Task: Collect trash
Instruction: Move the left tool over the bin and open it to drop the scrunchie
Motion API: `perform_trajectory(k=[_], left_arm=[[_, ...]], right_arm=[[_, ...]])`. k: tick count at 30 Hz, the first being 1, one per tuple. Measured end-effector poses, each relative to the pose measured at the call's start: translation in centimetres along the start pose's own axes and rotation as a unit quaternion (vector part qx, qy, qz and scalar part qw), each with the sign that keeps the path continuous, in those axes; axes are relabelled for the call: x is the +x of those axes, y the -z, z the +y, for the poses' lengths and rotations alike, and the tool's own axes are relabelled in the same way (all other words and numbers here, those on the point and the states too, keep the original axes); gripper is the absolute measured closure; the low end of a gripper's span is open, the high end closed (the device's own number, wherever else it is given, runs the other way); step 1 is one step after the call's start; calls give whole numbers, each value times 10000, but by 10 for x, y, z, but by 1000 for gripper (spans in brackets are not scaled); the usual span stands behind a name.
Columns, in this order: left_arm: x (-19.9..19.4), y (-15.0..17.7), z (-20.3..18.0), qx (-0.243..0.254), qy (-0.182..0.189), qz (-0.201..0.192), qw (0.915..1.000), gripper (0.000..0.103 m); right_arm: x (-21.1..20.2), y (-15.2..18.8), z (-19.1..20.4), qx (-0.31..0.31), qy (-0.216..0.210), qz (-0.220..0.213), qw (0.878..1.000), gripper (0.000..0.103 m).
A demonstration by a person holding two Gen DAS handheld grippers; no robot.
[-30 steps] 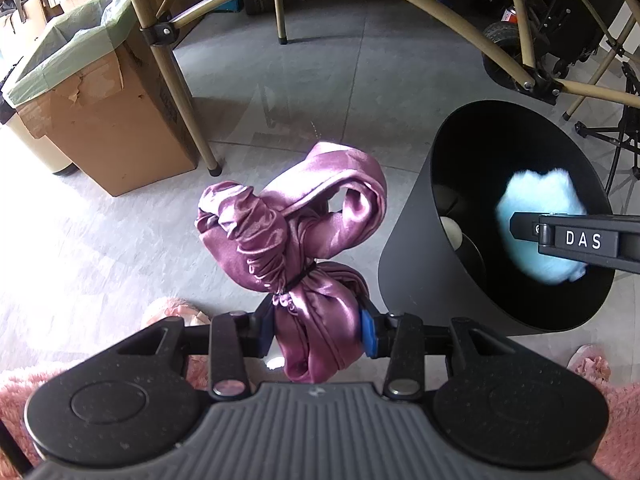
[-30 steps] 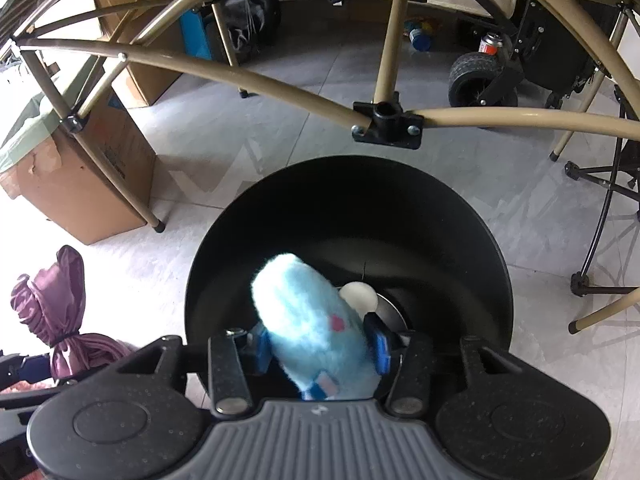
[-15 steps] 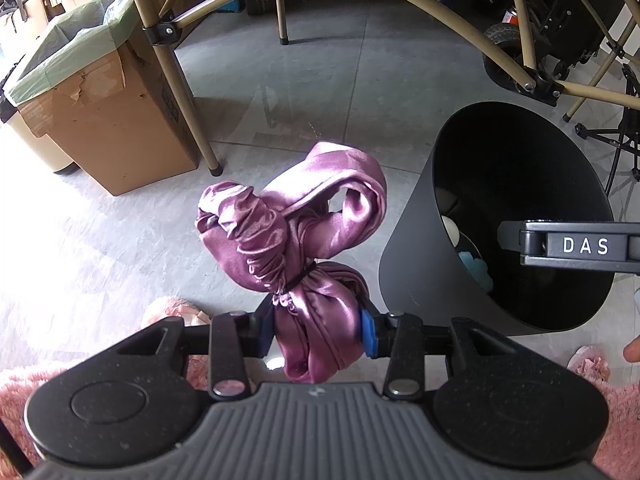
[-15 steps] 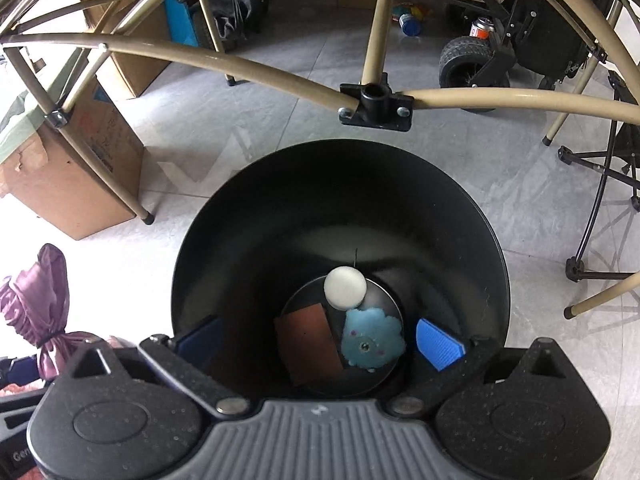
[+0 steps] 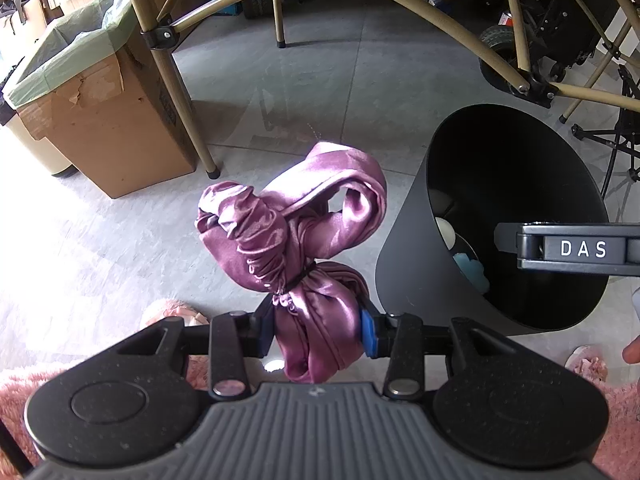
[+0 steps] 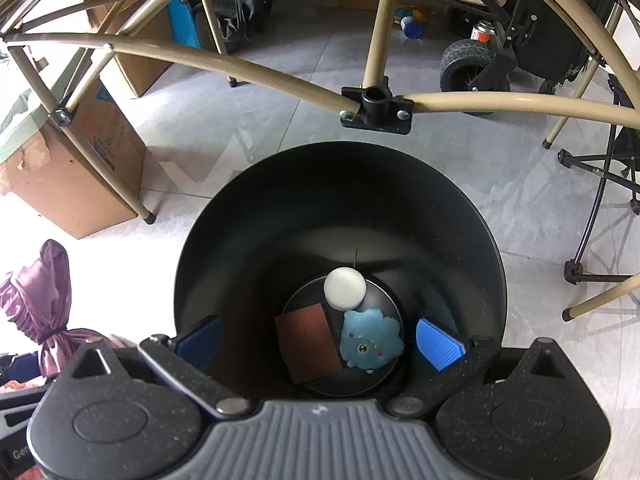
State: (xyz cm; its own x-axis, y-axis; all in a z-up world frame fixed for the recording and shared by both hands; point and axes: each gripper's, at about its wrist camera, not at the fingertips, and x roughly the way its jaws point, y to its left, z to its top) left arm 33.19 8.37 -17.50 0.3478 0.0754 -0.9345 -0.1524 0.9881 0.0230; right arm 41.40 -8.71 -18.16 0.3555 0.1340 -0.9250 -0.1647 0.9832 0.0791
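Two tongs: one per hand, each seen from its own wrist camera, both pointing steeply down at the floor.
Left tongs [image 5: 316, 330]: closed on the purple satin cloth [image 5: 296, 236], with both blue pads pressed into its lower bunch.
Purple satin cloth: a knotted bundle tied at the waist with a dark band; its upper loops stand ahead of the left tongs, clear of the floor, just left of the black bin [image 5: 408, 248].
Right tongs [image 6: 320, 340]: spread wide, nothing between the pads; the jaws have just been opening. They hang over the mouth of the black bin, one blue pad near each inner wall.
Black bin: a round, tapered container standing on the grey tiled floor [image 5: 320, 80], directly below the right tongs and to the right of the left tongs.
Bin contents: a blue plush toy [image 6: 370, 344], a brown rectangular piece [image 6: 308, 342] just left of it, and a white ball [image 6: 345, 289] beyond both, all lying on the bin's bottom.
Cardboard box [image 5: 100, 120]: lined with a green bag, well ahead and left of the left tongs.
Tan tube frame [image 6: 260, 76]: arches across the floor beyond the bin.
Pink fluffy rug [image 5: 16, 404]: beneath the left tongs' body at the near edge.
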Motion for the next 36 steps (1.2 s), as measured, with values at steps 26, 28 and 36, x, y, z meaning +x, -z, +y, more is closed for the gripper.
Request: perform_trajectory(k=[26,28,36], left_arm=[[-48,0,-50,537,266,-766,9953,62],[-51,0,-57,618,303,-788,9945,62],[-53,0,-89,914,418,-781,9919,61]], right_arm=[[-53,16,-45,246,68,-544,9982,0],[-58,19,-54,335,98,-599,9976,0],[-73,31,-95,749,201,-754,9941,0]])
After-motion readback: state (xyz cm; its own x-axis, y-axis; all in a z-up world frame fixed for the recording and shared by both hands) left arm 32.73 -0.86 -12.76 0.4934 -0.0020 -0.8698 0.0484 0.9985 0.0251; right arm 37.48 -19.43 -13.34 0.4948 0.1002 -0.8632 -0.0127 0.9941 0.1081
